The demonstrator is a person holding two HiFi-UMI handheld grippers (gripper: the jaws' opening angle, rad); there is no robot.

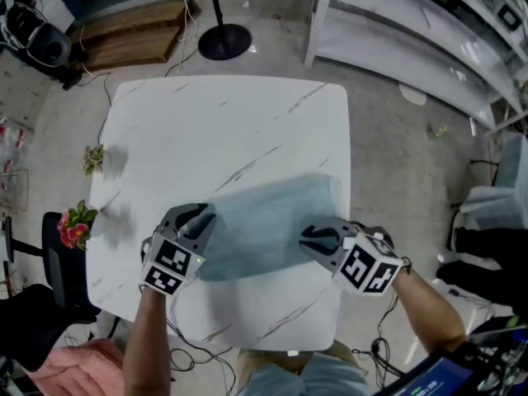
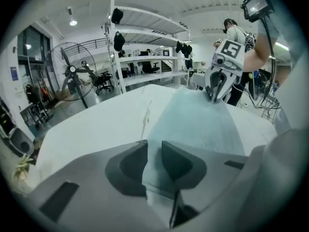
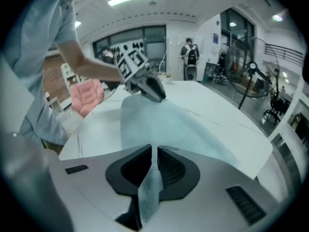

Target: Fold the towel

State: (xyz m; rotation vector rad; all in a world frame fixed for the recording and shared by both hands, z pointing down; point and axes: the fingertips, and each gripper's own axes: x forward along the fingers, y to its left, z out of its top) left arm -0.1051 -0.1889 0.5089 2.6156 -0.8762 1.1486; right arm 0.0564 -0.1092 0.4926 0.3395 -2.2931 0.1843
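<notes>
Head view: we've got the towel pinched betw. fingers of left gripper & right gripper, one near corner each, on table.

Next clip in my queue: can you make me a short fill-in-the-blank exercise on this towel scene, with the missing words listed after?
The towel lying on the white table is light ____ in colour.
The left hand-held gripper and the right hand-held gripper each have their jaws closed on the ____.
In the head view, the red flowers sit by the table's ____ edge.
Missing words: blue; towel; left.
</notes>
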